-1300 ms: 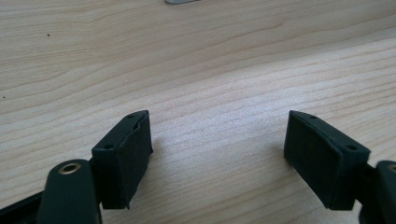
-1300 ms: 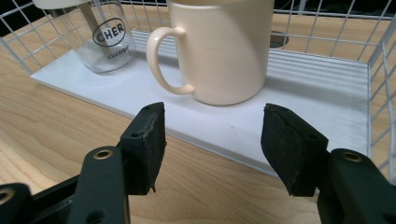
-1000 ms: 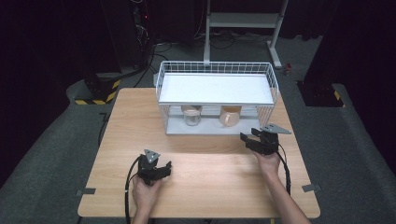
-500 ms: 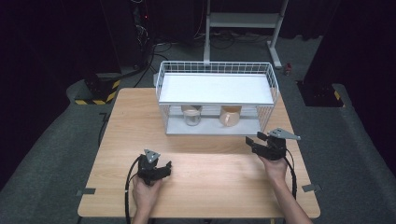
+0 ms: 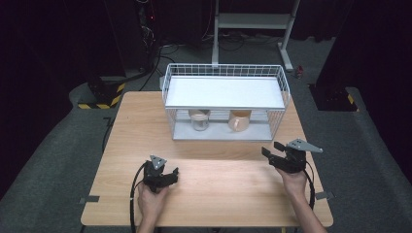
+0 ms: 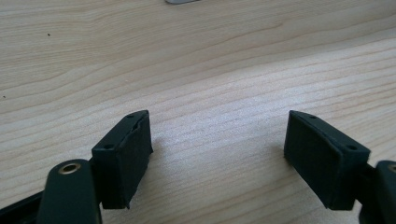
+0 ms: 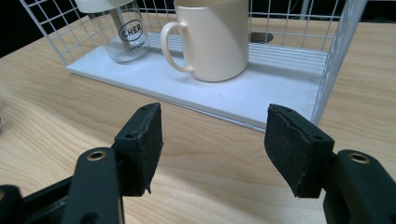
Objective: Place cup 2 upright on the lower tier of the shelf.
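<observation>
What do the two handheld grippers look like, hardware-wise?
Both are black. The left claw and the right claw each carry a grey three-cornered plate on top and trail a black cable. Jaws end in flat rectangular black pads, with brass-coloured rivets at the pivots. Forearms are bare, no sleeves.

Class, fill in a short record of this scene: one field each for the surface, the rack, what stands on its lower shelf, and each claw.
surface: wooden table
rack: white wire rack, two shelves, at the table's far side
lower shelf: cream mug and glass jar, side by side, upright
left claw: open, nothing between the jaws, over bare wood
right claw: open, nothing between the jaws, pointing at the mug
</observation>
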Demonstrator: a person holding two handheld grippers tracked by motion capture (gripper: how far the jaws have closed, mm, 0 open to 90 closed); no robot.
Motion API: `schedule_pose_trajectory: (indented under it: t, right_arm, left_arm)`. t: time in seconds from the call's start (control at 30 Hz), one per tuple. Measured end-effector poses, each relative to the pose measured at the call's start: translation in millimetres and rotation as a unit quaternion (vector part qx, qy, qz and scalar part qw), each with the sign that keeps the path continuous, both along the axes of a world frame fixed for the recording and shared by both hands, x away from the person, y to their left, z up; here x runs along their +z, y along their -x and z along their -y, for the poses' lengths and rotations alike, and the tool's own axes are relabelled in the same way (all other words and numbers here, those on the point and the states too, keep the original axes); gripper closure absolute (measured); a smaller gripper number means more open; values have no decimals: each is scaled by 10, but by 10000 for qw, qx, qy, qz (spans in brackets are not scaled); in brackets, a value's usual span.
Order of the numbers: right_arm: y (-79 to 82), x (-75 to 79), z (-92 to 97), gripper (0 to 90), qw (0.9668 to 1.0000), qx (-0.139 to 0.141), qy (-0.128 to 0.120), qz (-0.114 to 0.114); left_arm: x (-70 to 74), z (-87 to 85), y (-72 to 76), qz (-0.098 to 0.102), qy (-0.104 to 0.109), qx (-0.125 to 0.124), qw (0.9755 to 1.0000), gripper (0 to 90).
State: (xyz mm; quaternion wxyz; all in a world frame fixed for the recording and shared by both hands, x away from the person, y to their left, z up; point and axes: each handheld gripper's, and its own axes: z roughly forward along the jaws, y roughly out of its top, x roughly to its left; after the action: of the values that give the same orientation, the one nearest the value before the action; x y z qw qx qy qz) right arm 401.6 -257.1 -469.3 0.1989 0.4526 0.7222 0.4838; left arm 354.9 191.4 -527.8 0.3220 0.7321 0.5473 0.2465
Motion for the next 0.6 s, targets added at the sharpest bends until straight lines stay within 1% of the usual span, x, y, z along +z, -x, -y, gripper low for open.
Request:
schedule_pose_trajectory:
  t: [0.17,0.2,0.37,0.6]
  right_arm:
    - [58,-24,42,373,10000,4,-51,-10]
    - [72,-32,50,372,10000,9,-91,-31]
    - [119,-52,57,369,9999,17,-137,-40]
    - [190,-89,76,369,10000,-14,-92,-31]
  left_arm:
    - [0,0,0,-1,-1,-1,10000,235]
    - [0,0,0,-1,0,0,10000,235]
    - [0,0,0,-2,-1,-1,10000,235]
    - [0,0,0,-2,-2,-1,10000,235]
